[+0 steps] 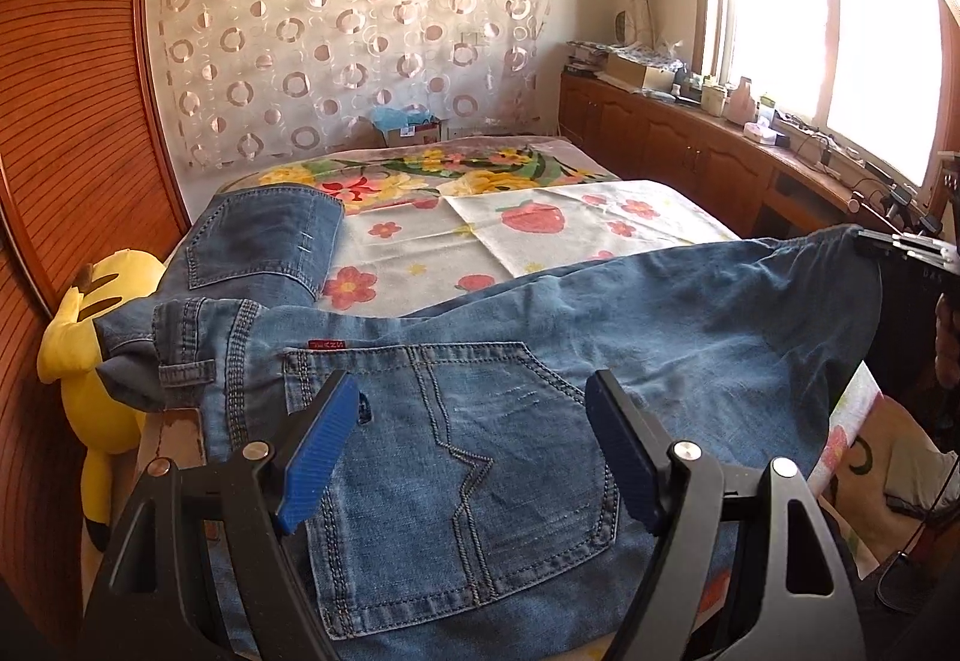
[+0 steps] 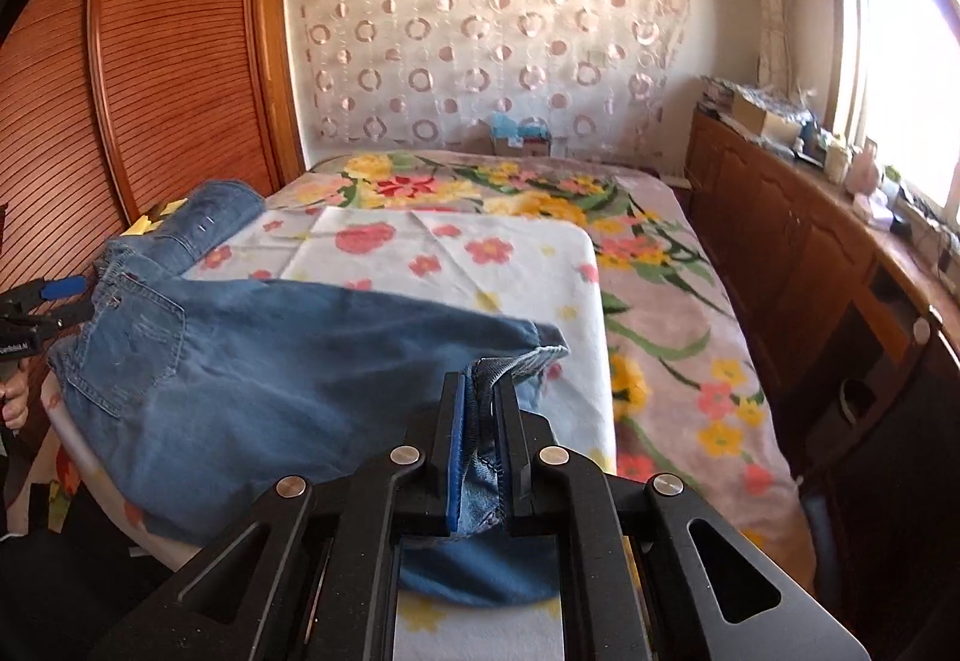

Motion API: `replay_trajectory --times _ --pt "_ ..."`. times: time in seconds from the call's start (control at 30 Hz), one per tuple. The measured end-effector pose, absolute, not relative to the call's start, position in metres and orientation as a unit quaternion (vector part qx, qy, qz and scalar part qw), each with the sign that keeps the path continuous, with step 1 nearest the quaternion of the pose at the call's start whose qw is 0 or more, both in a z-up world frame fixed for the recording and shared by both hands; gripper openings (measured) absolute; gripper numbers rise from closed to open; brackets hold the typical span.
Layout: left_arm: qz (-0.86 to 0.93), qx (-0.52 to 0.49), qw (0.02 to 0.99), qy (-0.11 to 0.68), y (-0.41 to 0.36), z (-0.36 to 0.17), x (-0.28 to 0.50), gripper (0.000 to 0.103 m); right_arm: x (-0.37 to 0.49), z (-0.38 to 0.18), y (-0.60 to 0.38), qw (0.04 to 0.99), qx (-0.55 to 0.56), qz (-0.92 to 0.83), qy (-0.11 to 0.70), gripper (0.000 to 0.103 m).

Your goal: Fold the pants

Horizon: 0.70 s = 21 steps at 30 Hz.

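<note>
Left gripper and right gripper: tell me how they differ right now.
The left gripper stands open, its fingers spread over the jeans' back pocket, gripping nothing. The right gripper is shut on the jeans' leg hem, lifting it. Both have black frames with blue pads.

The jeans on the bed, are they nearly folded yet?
Not yet. The blue denim jeans lie mostly spread out on the flowery white sheet. In hand: the right gripper has pinched the leg hem and lifted it. The left gripper is open over the back pocket. Every fold is left to do.
</note>
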<state>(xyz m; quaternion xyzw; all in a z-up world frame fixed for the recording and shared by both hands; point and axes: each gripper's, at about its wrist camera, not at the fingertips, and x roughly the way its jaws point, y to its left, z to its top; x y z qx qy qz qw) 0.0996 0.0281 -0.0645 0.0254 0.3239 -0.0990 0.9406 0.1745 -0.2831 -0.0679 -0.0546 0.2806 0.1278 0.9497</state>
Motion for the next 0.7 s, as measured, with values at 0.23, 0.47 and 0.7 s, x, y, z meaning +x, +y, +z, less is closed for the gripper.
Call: replay_trajectory --times 0.23,0.47,0.7 --pt "-0.103 0.023 0.941 0.321 0.031 -0.064 0.097 0.079 0.175 -0.075 -0.289 0.944 -0.046 0.121 0.303 0.009" --pt "-0.106 0.023 0.939 0.326 0.029 -0.067 0.097 0.079 0.183 -0.077 -0.298 0.936 -0.028 0.121 0.33 0.008" --pt "-0.107 0.022 0.94 0.322 0.031 -0.064 0.095 0.079 0.201 -0.051 -0.267 0.935 -0.028 0.171 0.31 0.006"
